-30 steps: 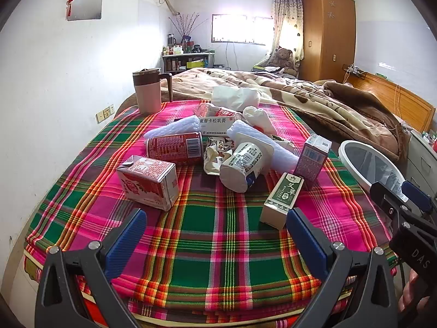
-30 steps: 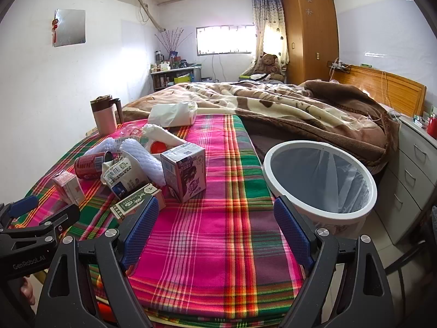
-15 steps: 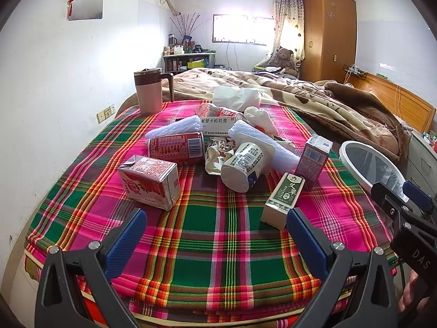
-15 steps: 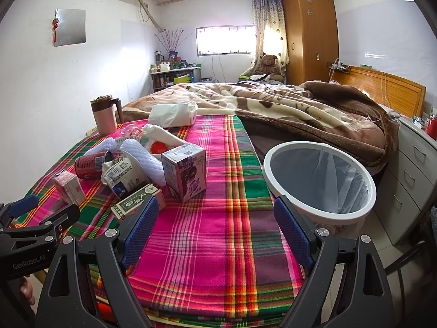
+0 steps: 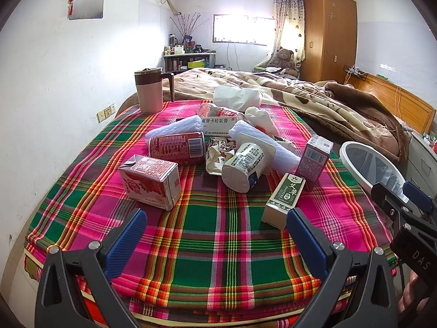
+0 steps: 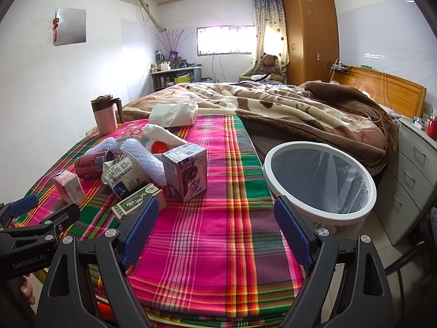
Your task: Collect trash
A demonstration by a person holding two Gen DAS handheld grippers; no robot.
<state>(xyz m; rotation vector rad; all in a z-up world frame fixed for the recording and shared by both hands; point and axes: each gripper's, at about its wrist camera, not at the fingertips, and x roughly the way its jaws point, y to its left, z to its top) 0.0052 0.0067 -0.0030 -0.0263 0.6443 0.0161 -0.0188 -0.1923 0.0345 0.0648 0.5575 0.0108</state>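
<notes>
Trash lies in a heap on the plaid cloth (image 5: 218,232): a red milk carton (image 5: 151,181), a red can (image 5: 177,145), a white yogurt cup (image 5: 243,165), a green box (image 5: 284,196) and a purple carton (image 5: 314,161). A white bin (image 6: 319,180) with a liner stands to the right of the bed. My left gripper (image 5: 215,227) is open and empty, just short of the heap. My right gripper (image 6: 215,216) is open and empty over the cloth, between the purple carton (image 6: 185,175) and the bin.
A pink mug (image 5: 148,93) stands at the cloth's far left. A white tissue pack (image 5: 236,98) lies behind the heap. A brown blanket (image 6: 286,109) covers the far bed. Drawers (image 6: 409,169) stand to the right of the bin.
My left gripper has risen or tilted slightly, so the heap sits a little lower in its view. The right gripper has not moved.
</notes>
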